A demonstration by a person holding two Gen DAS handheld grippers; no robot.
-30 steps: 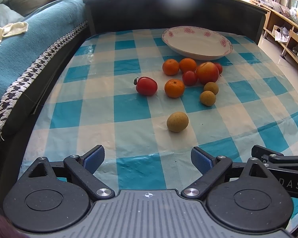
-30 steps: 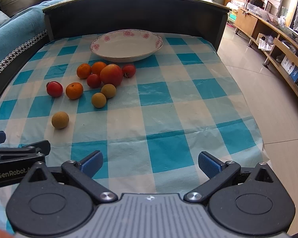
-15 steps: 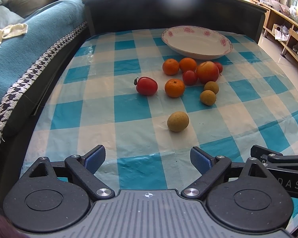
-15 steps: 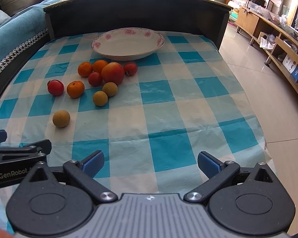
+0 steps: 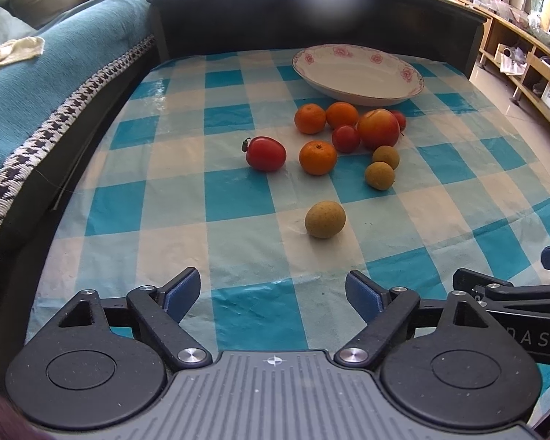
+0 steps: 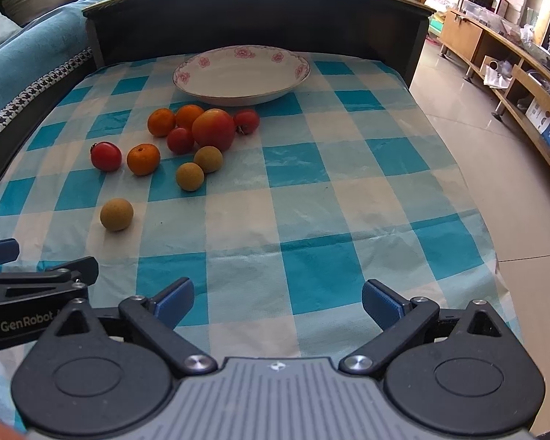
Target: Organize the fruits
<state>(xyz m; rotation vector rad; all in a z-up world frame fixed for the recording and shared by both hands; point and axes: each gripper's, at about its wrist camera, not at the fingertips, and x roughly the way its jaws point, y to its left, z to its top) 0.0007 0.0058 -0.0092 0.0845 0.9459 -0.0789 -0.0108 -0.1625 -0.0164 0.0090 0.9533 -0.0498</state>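
Note:
Several fruits lie on a blue-and-white checked tablecloth (image 5: 234, 190): a lone tan round fruit (image 5: 325, 219) nearest me, a red tomato (image 5: 266, 154), oranges (image 5: 318, 157), a large red-orange fruit (image 5: 378, 128) and two more tan fruits (image 5: 379, 175). A white floral plate (image 5: 357, 73) stands empty behind them. My left gripper (image 5: 273, 291) is open and empty, short of the lone tan fruit. My right gripper (image 6: 277, 302) is open and empty over the cloth's near edge, right of the fruits (image 6: 190, 135). The plate also shows in the right wrist view (image 6: 242, 73).
A dark raised board (image 5: 311, 18) closes the table's far side, with more fruit on its top. A blue-covered sofa (image 5: 55, 66) runs along the left. The table's right edge (image 6: 469, 183) drops to a tiled floor, with a wooden shelf unit (image 6: 513, 73) beyond.
Both grippers have crept slightly forward toward the fruits. Both stay open. The fruits have not moved.

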